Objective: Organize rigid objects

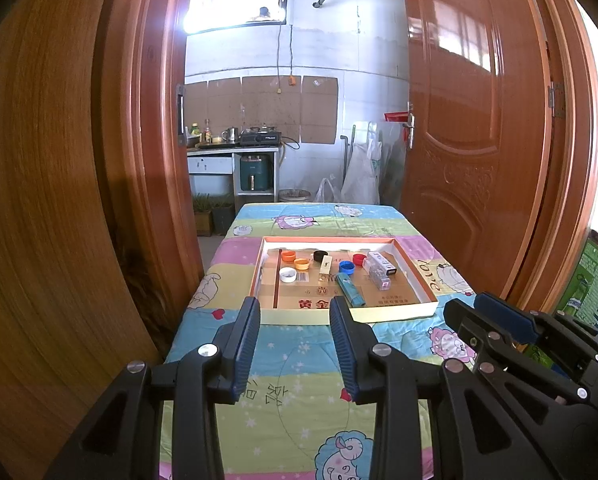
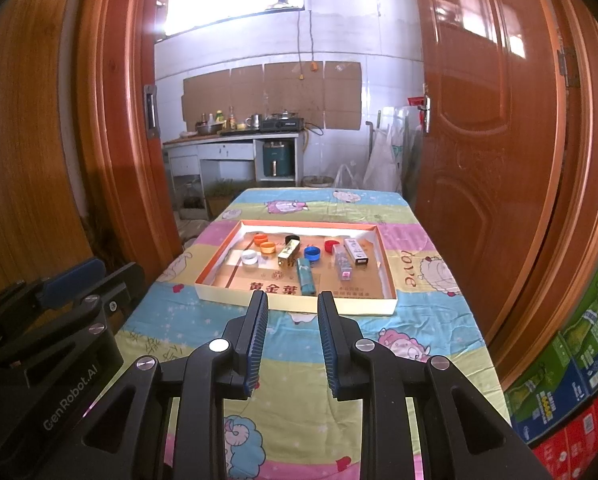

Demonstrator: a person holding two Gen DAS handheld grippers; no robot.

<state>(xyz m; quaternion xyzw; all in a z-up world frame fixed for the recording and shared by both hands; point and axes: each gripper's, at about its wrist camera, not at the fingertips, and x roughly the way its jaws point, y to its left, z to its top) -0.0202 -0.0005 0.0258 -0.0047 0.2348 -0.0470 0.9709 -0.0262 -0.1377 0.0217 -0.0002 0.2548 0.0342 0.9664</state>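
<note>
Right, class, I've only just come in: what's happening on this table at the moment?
A person holds two grippers above a table with a cartoon-print cloth. Both the left gripper and the right gripper are empty, hovering short of a shallow cardboard tray. In the tray lie loose bottle caps, such as a white cap and a blue cap, plus small boxes and a teal lighter. Nothing is picked up yet.

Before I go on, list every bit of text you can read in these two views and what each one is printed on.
"GenRobot.AI": side of the left gripper body.
"love": pink patch of the tablecloth, right of the tray.
"黄金葉": cardboard liner in the tray.
Handwritten black characters on the tablecloth's near end: not legible.
Print on the small boxes and green cartons: too small.
</note>
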